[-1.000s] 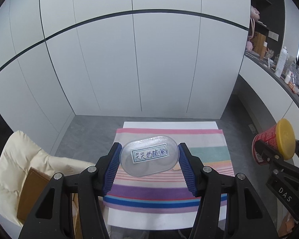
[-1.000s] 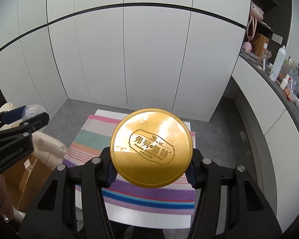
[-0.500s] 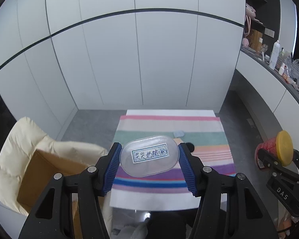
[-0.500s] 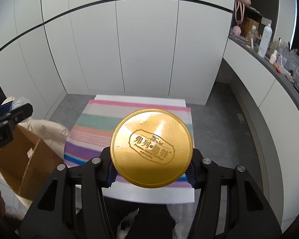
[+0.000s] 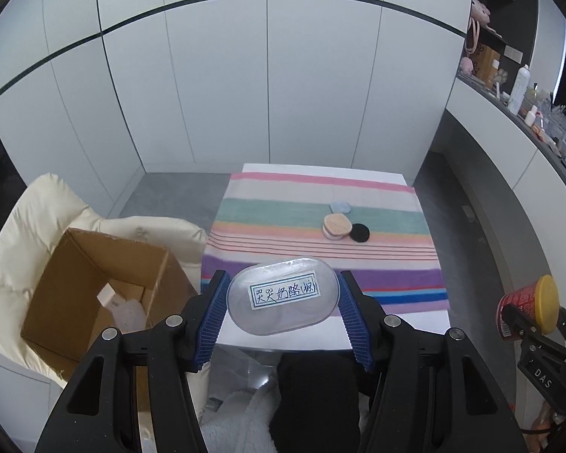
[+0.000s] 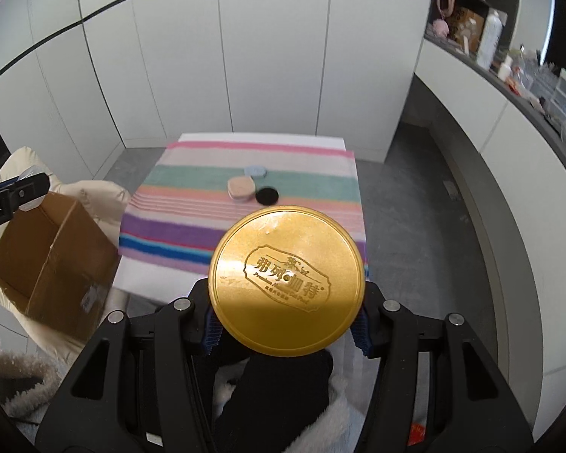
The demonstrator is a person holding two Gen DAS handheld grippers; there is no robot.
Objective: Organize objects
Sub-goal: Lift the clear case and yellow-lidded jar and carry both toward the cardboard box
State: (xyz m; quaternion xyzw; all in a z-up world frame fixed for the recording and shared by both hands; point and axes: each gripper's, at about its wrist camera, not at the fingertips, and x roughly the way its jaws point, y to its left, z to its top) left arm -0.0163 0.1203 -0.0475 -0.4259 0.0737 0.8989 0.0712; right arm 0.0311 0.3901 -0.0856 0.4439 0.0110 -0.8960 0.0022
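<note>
My left gripper [image 5: 283,302] is shut on a clear oval plastic box [image 5: 283,296] with a handwritten label, held above the near edge of the table. My right gripper [image 6: 286,317] is shut on a red can with a gold lid [image 6: 287,286]; that can [image 5: 528,311] also shows at the right of the left wrist view. On the striped cloth [image 5: 320,249] lie a blue puff [image 5: 340,207], a stack of beige puffs [image 5: 336,225] and a black puff [image 5: 359,233].
An open cardboard box [image 5: 94,287] sits on a cream padded chair [image 5: 37,219] left of the table, with small items inside. White cabinet doors stand behind. A cluttered counter [image 5: 528,113] curves along the right. A person's dark legs and fleecy garment are below the grippers.
Both grippers have drawn back from the table and sunk, each keeping its grip. The cardboard box and the puffs on the cloth have come into view.
</note>
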